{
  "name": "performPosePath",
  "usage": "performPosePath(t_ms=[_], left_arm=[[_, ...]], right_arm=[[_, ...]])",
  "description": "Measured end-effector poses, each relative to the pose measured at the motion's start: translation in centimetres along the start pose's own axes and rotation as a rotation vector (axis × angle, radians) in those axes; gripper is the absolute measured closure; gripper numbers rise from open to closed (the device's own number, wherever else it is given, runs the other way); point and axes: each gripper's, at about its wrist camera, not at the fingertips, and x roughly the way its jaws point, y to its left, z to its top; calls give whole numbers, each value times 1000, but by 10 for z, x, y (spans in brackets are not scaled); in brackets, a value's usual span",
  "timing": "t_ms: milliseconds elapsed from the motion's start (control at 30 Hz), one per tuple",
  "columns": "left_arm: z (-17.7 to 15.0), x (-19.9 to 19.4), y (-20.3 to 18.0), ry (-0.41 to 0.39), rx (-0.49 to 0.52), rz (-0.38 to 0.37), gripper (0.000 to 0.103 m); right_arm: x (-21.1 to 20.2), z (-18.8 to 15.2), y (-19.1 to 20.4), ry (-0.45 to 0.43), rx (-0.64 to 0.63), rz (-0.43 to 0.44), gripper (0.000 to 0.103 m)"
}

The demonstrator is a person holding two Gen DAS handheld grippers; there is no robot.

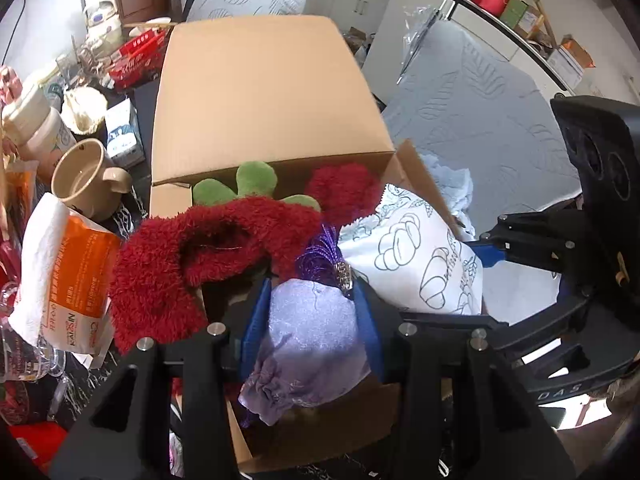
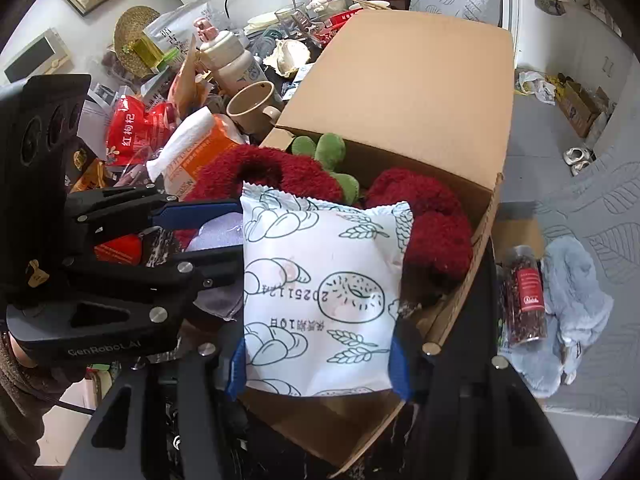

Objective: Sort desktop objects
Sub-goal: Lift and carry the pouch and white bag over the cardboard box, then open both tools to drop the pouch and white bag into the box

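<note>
Over the open cardboard box (image 2: 400, 92), the right claw (image 2: 318, 364) clamped the bread packet (image 2: 320, 292) while the left claw (image 1: 310, 316) beside it gripped a lilac pouch (image 1: 312, 336).

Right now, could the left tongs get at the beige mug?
Probably not: the left tongs are shut on a lilac pouch, and the red plush lies before the beige mug.

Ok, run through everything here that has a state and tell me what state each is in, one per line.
Cardboard box: open, one flap raised, already holding soft toys.
Left gripper: shut on a lilac pouch, over the box.
Right gripper: shut on a white bread packet, sealed, over the box.
Beige mug: upright, looks empty, on the table beside the box.
Tissue pack: opened, tissue sticking out.
Jar: lying on a blue cloth.
</note>
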Motion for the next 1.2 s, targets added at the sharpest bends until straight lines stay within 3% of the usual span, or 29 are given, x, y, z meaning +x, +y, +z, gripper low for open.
performPosePath(t_ms=[500,733,900,1100,1200], left_arm=[[1,34,18,51,-79,-19,62],[-3,36,17,76,-95,37,57],[-6,29,18,59,-122,50,46],[-5,20,26,26,-162,46,23],[-4,16,26,13,-162,59,19]], right_arm=[[29,8,-6,44,-8,-26,47],[29,8,-6,56,-4,-76,41],[24,8,-3,48,-13,-109,34],[15,10,-4,28,-1,-106,26],[11,10,-3,24,2,-113,25]])
